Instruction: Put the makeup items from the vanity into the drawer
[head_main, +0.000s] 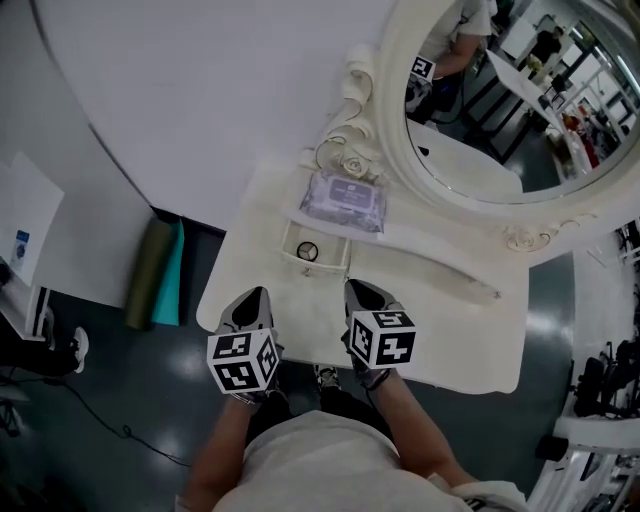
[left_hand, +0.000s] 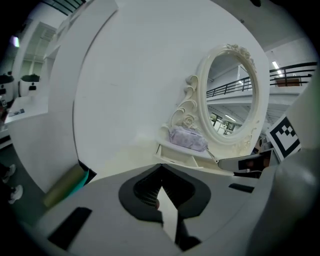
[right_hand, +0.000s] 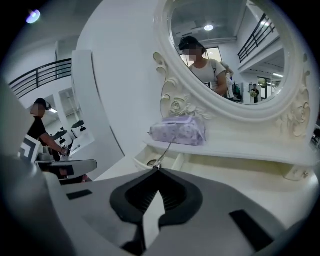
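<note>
Although both grippers were held at the near edge of the vanity, neither pair of jaws was spread. The left gripper was seen with its jaws pressed together and nothing between them, and the right gripper likewise had its tips met. A thin dark strand was seen rising from the right tips toward the shelf; whether it was pinched there could not be told. Just ahead of the right jaws, and ahead and slightly right of the left ones, the open drawer was found, with a small round item lying inside it. Beyond the drawer, on the shelf above it, a lavender pouch was laid, apart from both pairs of jaws. Behind the pouch the oval mirror was stood.
</note>
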